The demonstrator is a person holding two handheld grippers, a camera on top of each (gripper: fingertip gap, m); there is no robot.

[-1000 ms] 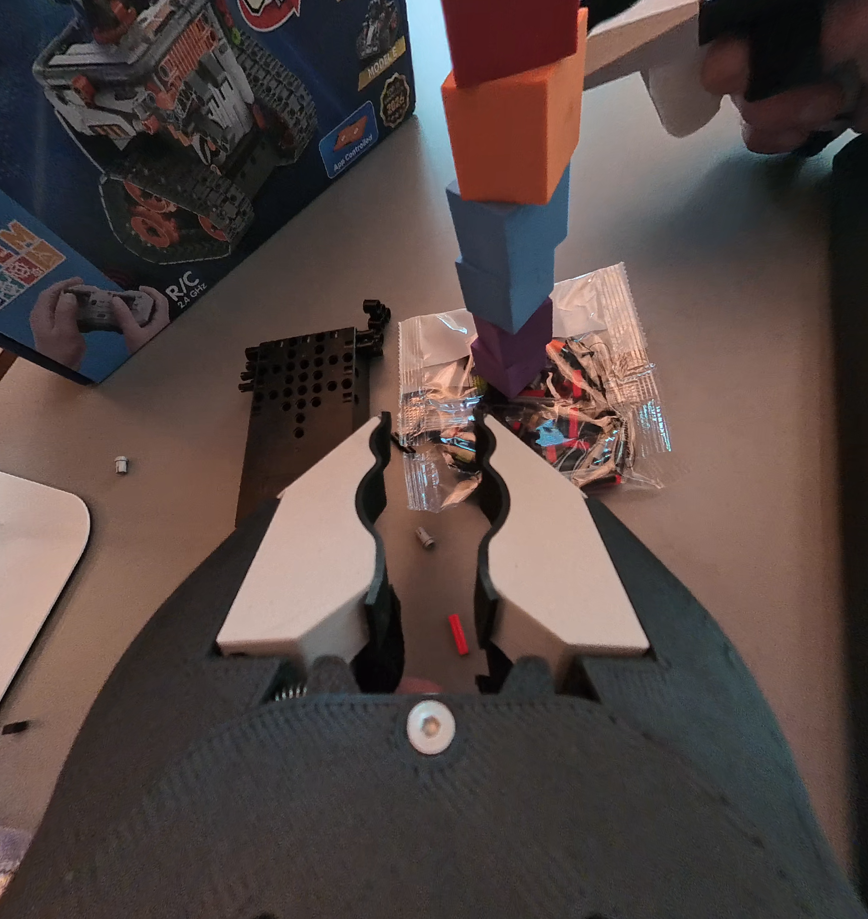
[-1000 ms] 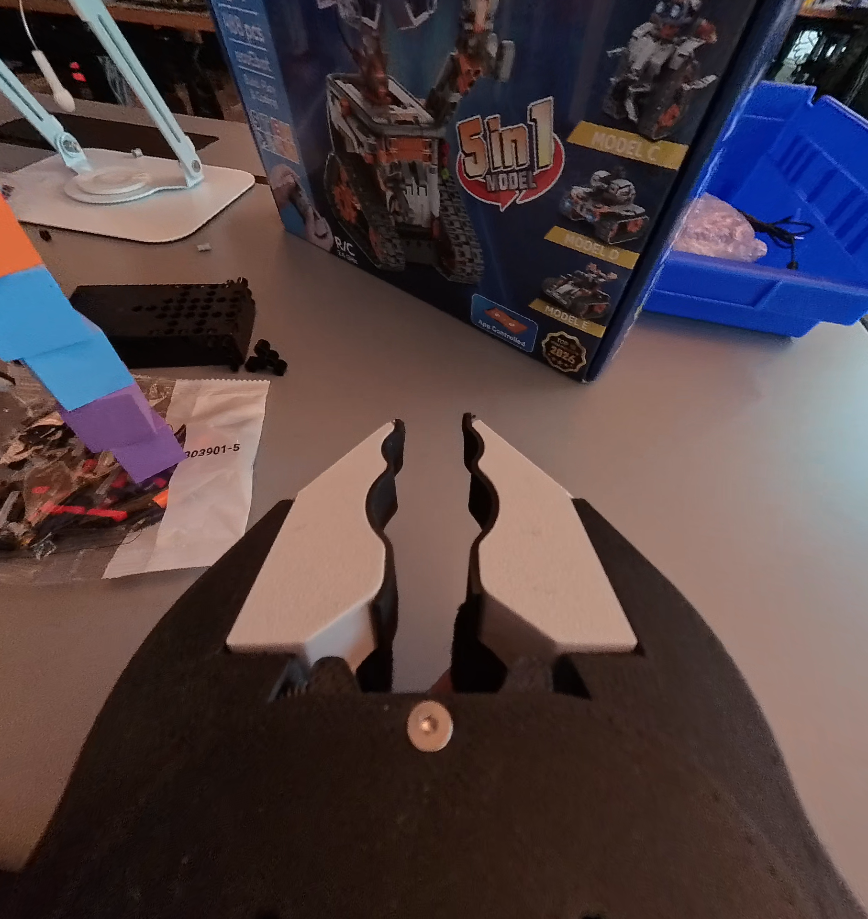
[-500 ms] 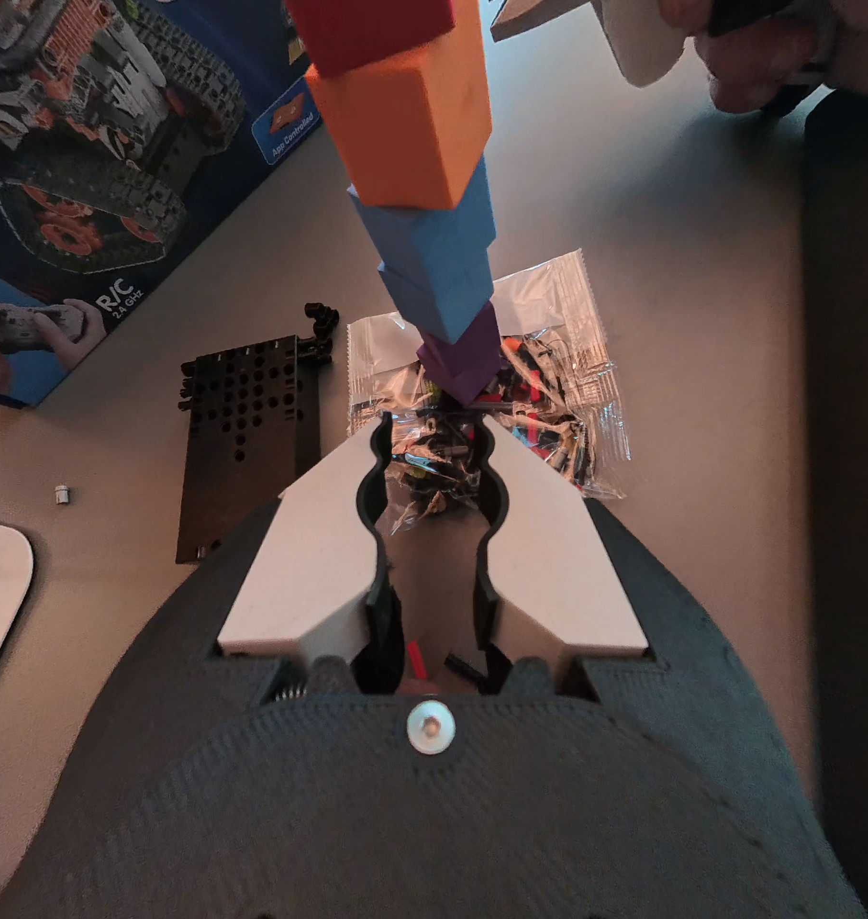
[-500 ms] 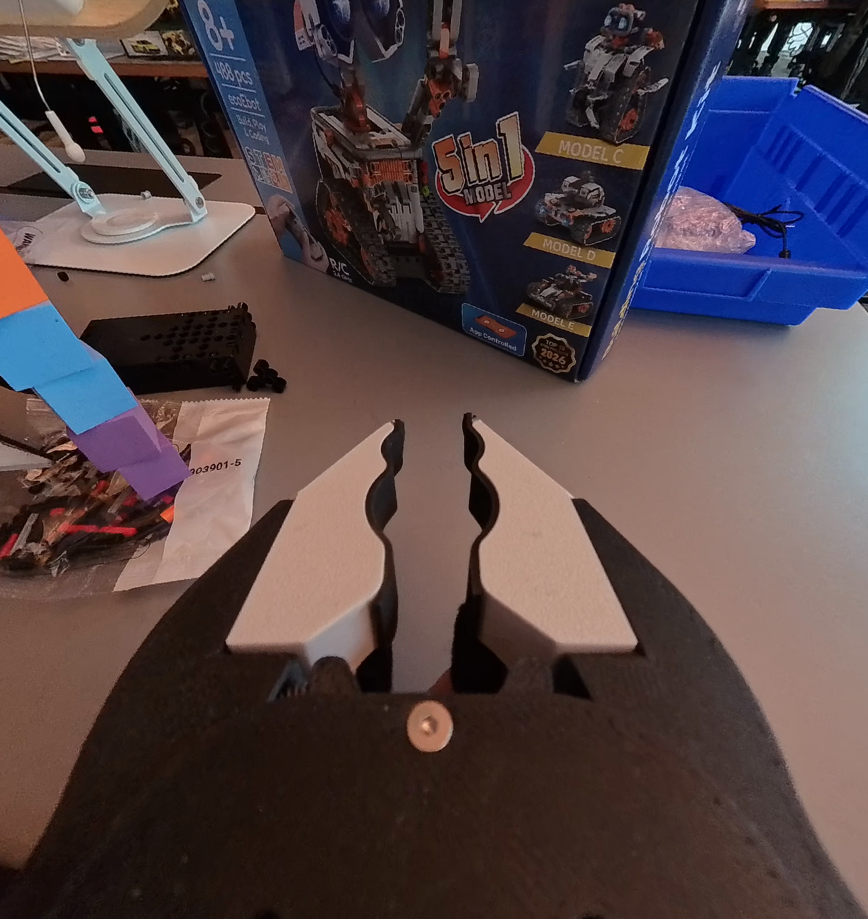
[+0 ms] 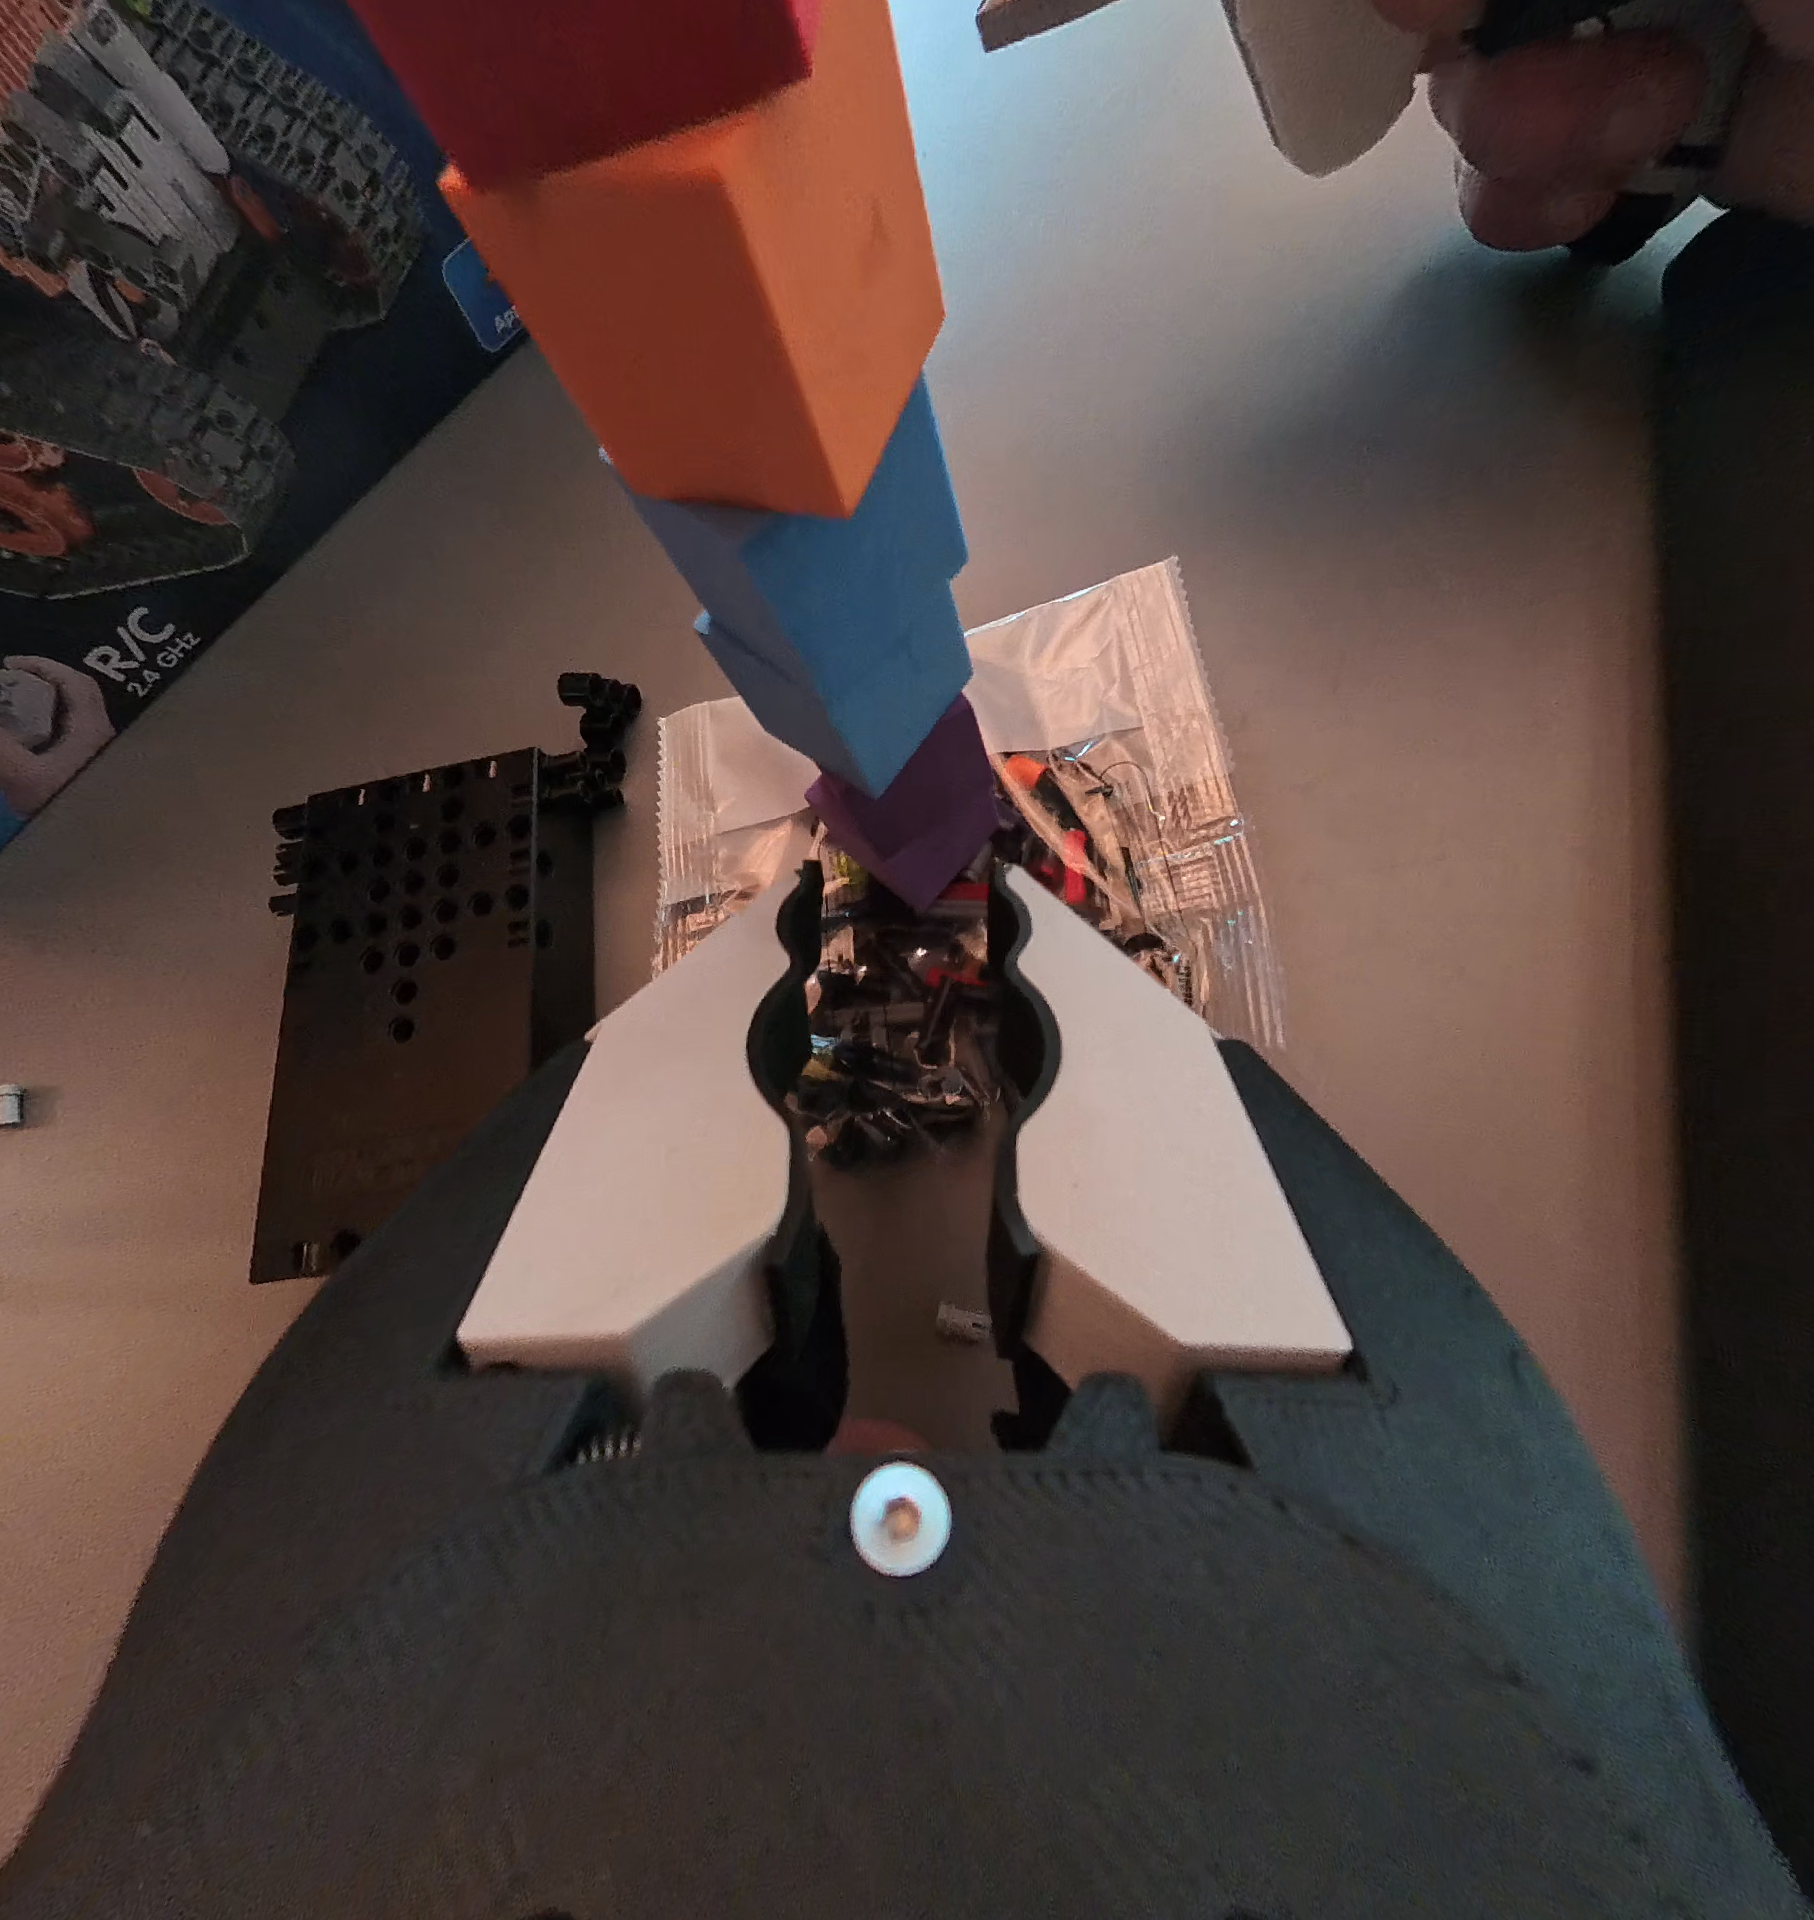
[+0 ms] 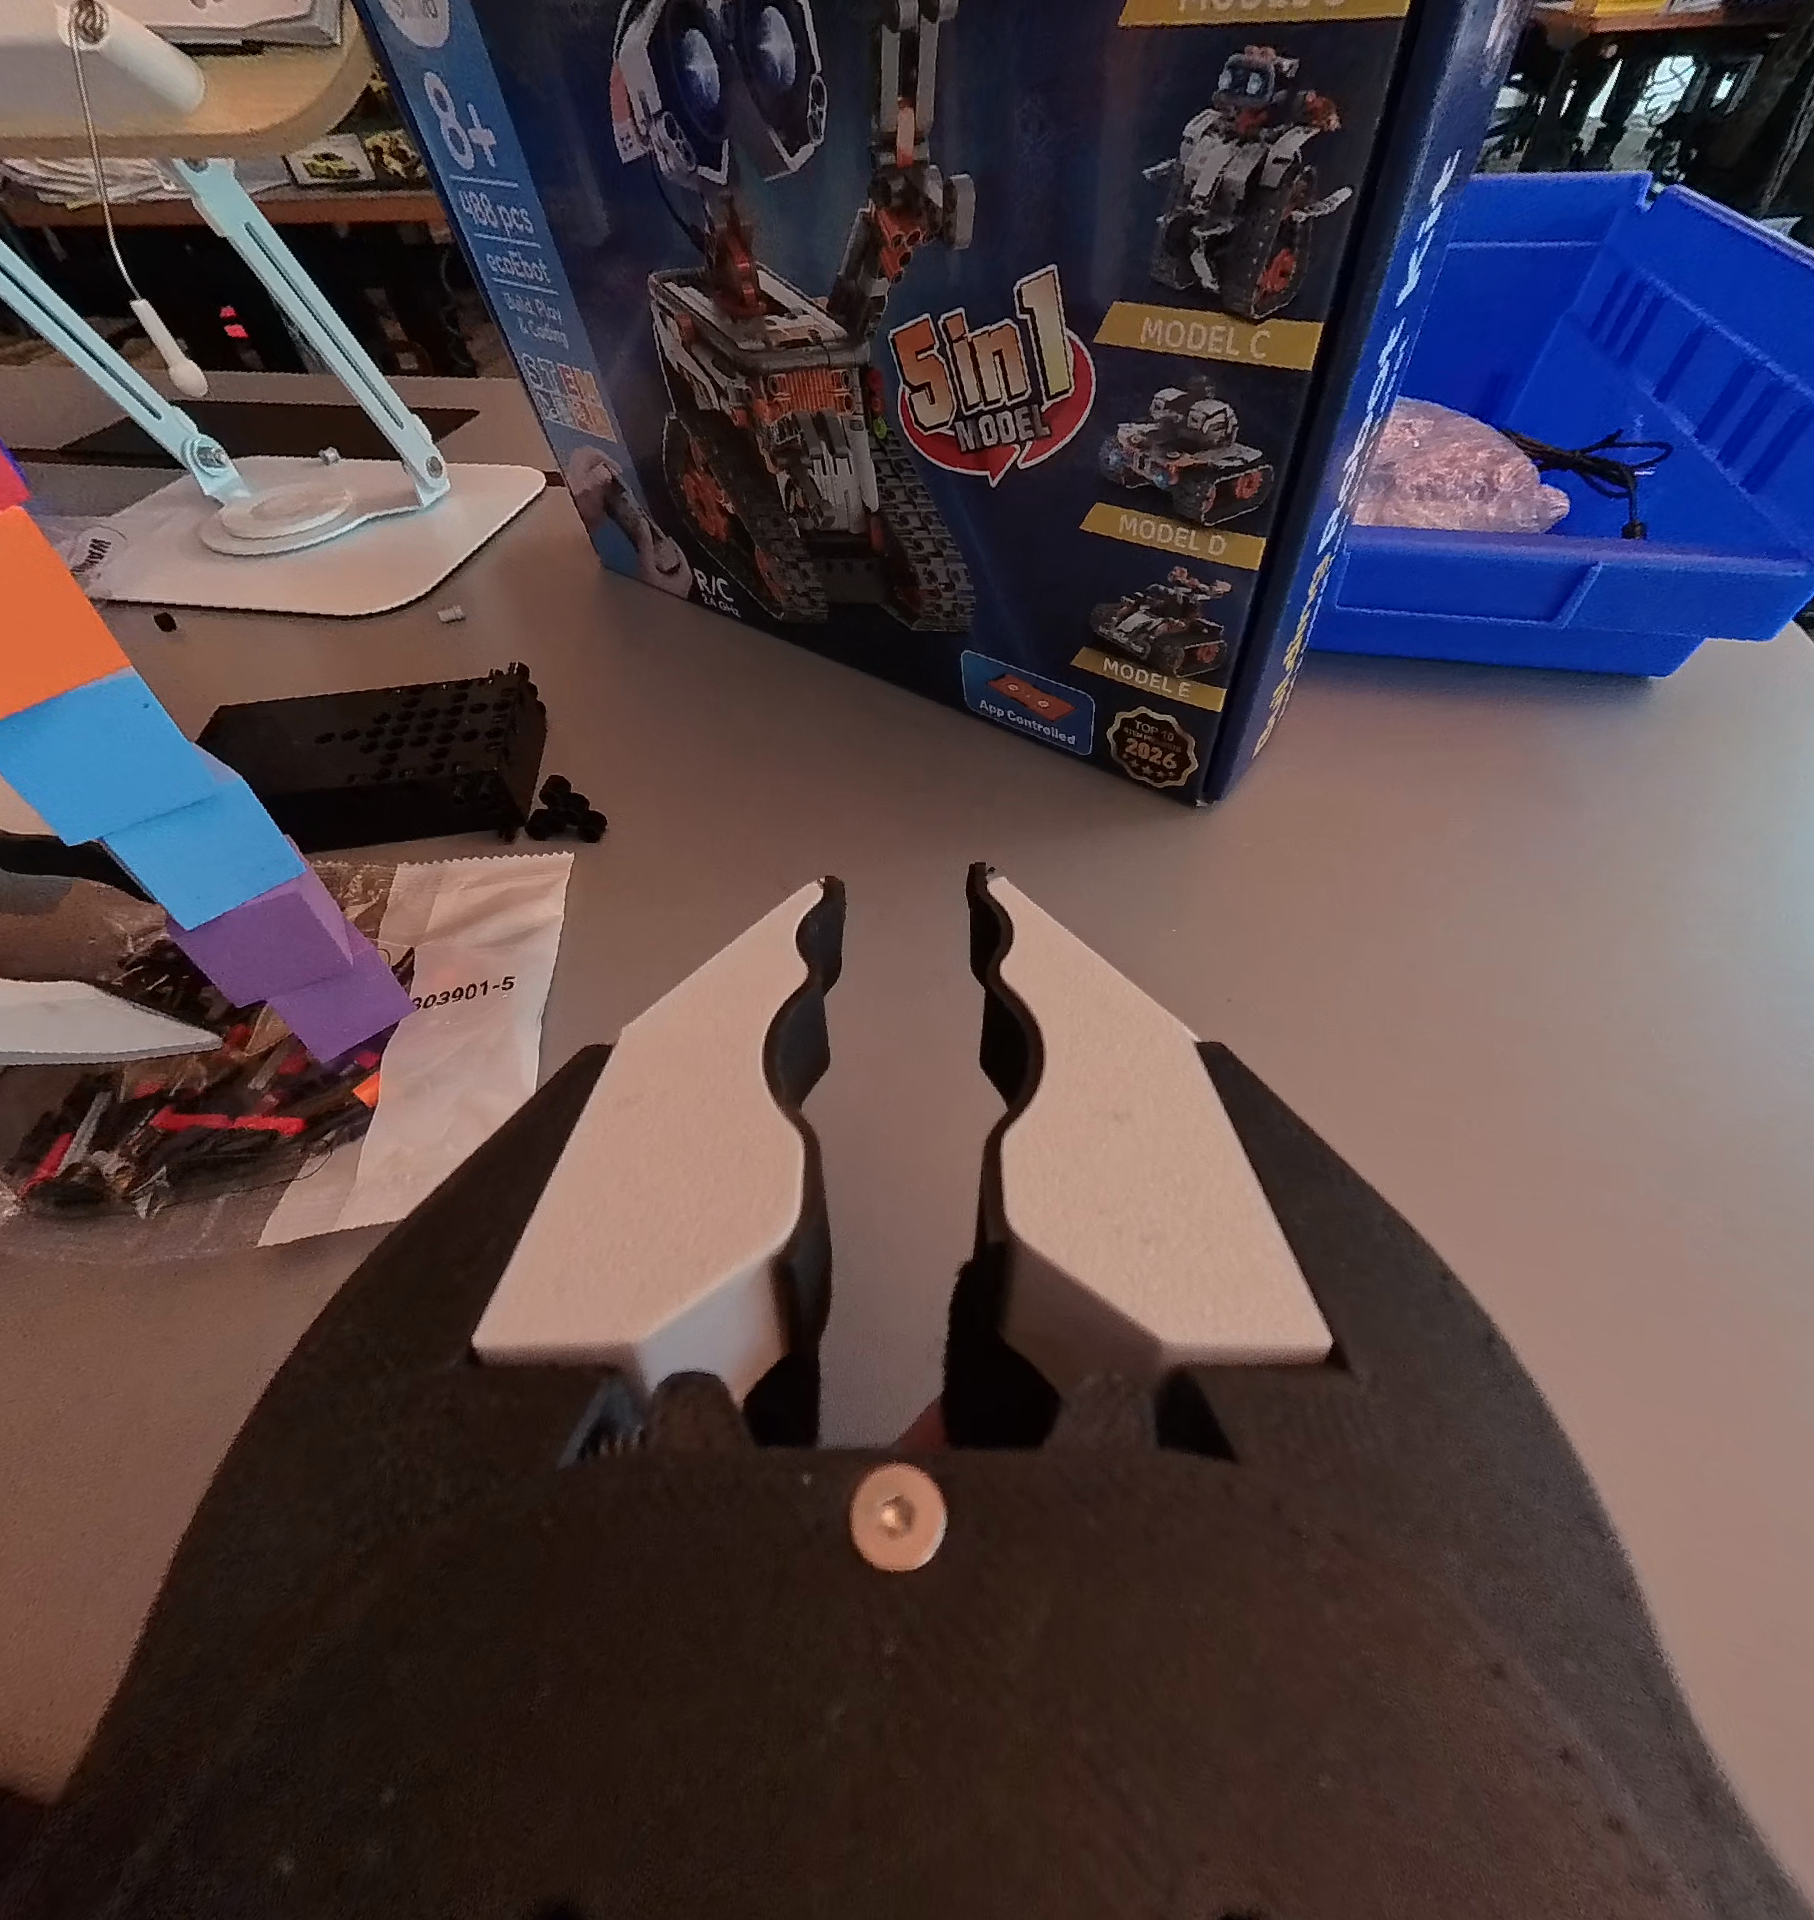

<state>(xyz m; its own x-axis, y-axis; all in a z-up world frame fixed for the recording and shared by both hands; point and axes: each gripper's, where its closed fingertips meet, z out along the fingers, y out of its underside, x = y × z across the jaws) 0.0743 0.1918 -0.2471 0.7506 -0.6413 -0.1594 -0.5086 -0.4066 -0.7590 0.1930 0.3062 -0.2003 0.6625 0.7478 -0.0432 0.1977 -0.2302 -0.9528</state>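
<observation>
We see a clear plastic bag (image 5: 944, 894) of small black and red building parts (its far end plain white) lying flat on the grey table (image 5: 1402, 623). Our left gripper (image 5: 898, 894) hovers over the bag's near end, jaws narrowly parted and empty, the bag showing through the gap. A black perforated plate (image 5: 415, 997) lies just left of the bag. Our right gripper (image 6: 903, 883), likewise narrowly parted and empty, hangs over bare table right of the bag (image 6: 259, 1060), with the blue toy box (image 6: 934, 364) beyond.
</observation>
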